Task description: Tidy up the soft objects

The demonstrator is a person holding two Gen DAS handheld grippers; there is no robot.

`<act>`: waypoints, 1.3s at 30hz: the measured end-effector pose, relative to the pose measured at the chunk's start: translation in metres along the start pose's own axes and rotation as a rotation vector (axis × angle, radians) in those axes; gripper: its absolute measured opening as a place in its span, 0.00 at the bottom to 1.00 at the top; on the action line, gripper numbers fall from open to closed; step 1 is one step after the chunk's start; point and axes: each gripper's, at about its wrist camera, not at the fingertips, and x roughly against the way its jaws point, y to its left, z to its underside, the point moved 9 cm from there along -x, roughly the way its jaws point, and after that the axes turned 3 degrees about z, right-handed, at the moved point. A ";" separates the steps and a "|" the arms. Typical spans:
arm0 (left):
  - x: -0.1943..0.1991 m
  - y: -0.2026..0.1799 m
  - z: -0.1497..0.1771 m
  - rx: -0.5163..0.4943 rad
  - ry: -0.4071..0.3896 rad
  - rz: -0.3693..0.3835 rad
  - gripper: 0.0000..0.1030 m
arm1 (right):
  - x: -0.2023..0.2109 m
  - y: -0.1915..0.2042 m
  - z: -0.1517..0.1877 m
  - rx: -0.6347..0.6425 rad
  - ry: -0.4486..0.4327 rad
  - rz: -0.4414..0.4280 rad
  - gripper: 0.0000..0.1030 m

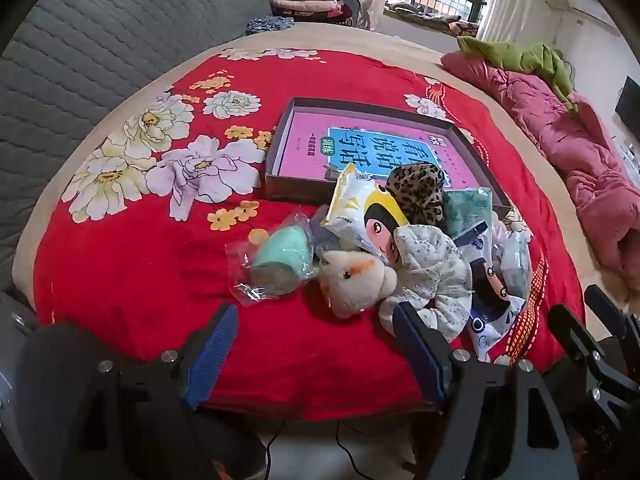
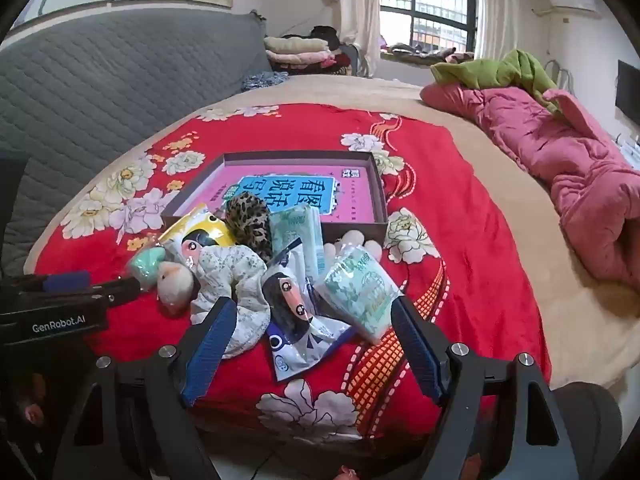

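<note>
A pile of soft objects lies on the red floral blanket (image 1: 140, 280): a white plush toy (image 1: 352, 280), a bagged mint sponge (image 1: 280, 260), a floral scrunchie (image 1: 432, 272), a leopard scrunchie (image 1: 420, 192), a yellow cartoon pack (image 1: 360, 208), a blue-white cartoon pack (image 2: 296, 312) and green tissue packs (image 2: 360, 292). Behind them sits a shallow grey box (image 1: 280, 148) holding a pink book (image 1: 312, 140). My left gripper (image 1: 316, 344) is open and empty just before the plush toy. My right gripper (image 2: 314, 336) is open and empty, its fingers on either side of the blue-white pack.
A pink quilt (image 2: 560, 168) with a green cloth (image 2: 500, 72) lies along the right side of the bed. A grey quilted headboard (image 2: 100, 80) stands at left. Folded clothes (image 2: 300, 52) are stacked at the back by the window. My left gripper's body (image 2: 60, 300) reaches in from the left.
</note>
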 end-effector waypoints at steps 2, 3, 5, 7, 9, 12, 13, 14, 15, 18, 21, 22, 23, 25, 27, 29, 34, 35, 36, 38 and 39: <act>0.000 -0.004 0.000 -0.021 0.001 0.004 0.77 | -0.004 -0.003 0.002 -0.017 0.012 -0.004 0.78; 0.000 -0.006 0.000 -0.033 0.000 0.004 0.77 | -0.004 -0.003 0.002 -0.017 0.010 -0.005 0.78; 0.000 -0.009 -0.001 -0.053 0.000 0.001 0.77 | -0.003 -0.004 0.003 -0.020 0.007 -0.005 0.78; 0.000 -0.001 0.001 -0.018 -0.016 0.015 0.77 | -0.002 -0.005 0.005 -0.020 0.008 -0.005 0.78; 0.002 0.000 -0.002 -0.022 -0.018 0.001 0.77 | -0.006 -0.005 0.004 -0.029 0.024 -0.003 0.78; 0.003 -0.002 -0.004 -0.011 -0.018 -0.007 0.77 | -0.003 -0.008 0.004 -0.040 0.015 -0.004 0.78; 0.003 -0.002 -0.005 -0.008 -0.019 -0.003 0.77 | -0.004 -0.008 0.004 -0.039 0.016 -0.003 0.78; 0.004 -0.002 -0.006 -0.011 -0.025 -0.005 0.77 | -0.004 -0.008 0.003 -0.039 0.015 -0.002 0.78; 0.004 -0.002 -0.006 -0.016 -0.029 -0.010 0.77 | -0.004 -0.008 0.003 -0.039 0.015 -0.001 0.78; 0.005 -0.002 -0.006 -0.016 -0.029 -0.008 0.77 | -0.006 -0.007 0.002 -0.037 0.014 0.001 0.78; 0.006 -0.003 -0.006 -0.026 -0.034 -0.013 0.77 | -0.006 -0.007 0.000 -0.035 0.014 -0.005 0.78; 0.006 -0.004 -0.006 -0.028 -0.035 -0.015 0.77 | -0.006 -0.007 0.000 -0.034 0.013 -0.007 0.78; 0.007 -0.004 -0.006 -0.032 -0.039 -0.017 0.77 | -0.005 -0.007 0.000 -0.032 0.010 -0.008 0.78; 0.007 -0.004 -0.006 -0.037 -0.042 -0.022 0.77 | -0.004 -0.006 -0.001 -0.029 0.004 -0.010 0.78; 0.007 -0.003 -0.006 -0.037 -0.039 -0.022 0.77 | -0.004 -0.004 -0.001 -0.026 0.003 -0.009 0.78; 0.007 -0.004 -0.007 -0.039 -0.040 -0.023 0.77 | -0.004 -0.004 -0.001 -0.026 0.003 -0.010 0.78; 0.008 -0.005 -0.008 -0.050 -0.043 -0.026 0.77 | -0.004 -0.004 -0.002 -0.022 0.001 -0.012 0.78; 0.008 -0.005 -0.008 -0.050 -0.044 -0.026 0.77 | -0.004 -0.003 -0.002 -0.020 0.000 -0.012 0.78; 0.008 -0.005 -0.008 -0.053 -0.047 -0.028 0.77 | -0.004 -0.003 -0.002 -0.019 -0.001 -0.015 0.78; 0.009 -0.006 -0.008 -0.057 -0.051 -0.032 0.77 | -0.003 -0.002 -0.003 -0.016 -0.004 -0.014 0.78; 0.009 -0.006 -0.008 -0.056 -0.051 -0.031 0.77 | -0.003 -0.001 -0.003 -0.016 -0.006 -0.016 0.78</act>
